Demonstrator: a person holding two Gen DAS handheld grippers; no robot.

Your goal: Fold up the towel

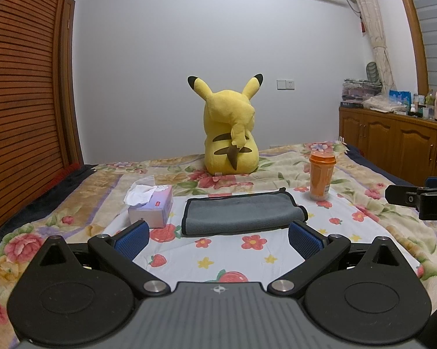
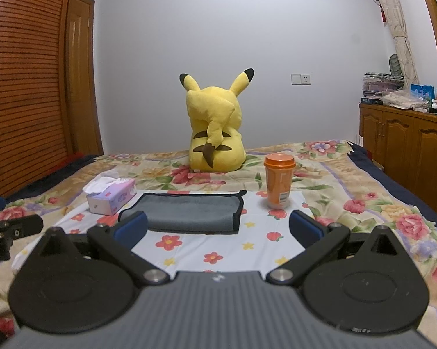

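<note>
A grey towel [image 1: 241, 212] with black trim lies folded flat on a white fruit-and-flower cloth [image 1: 233, 256] on the bed. It also shows in the right wrist view [image 2: 189, 212]. My left gripper [image 1: 218, 238] is open and empty, held just short of the towel's near edge. My right gripper [image 2: 218, 226] is open and empty, near the towel's near right corner. The right gripper's body shows at the right edge of the left wrist view [image 1: 422, 200]. The left gripper's body shows at the left edge of the right wrist view [image 2: 9, 229].
A tissue box [image 1: 151, 203] sits left of the towel. An orange cup with a lid [image 1: 321, 174] stands to the right. A yellow plush toy [image 1: 230, 133] sits behind. A wooden cabinet [image 1: 392, 139] stands right of the bed, a slatted wardrobe [image 1: 20, 101] left.
</note>
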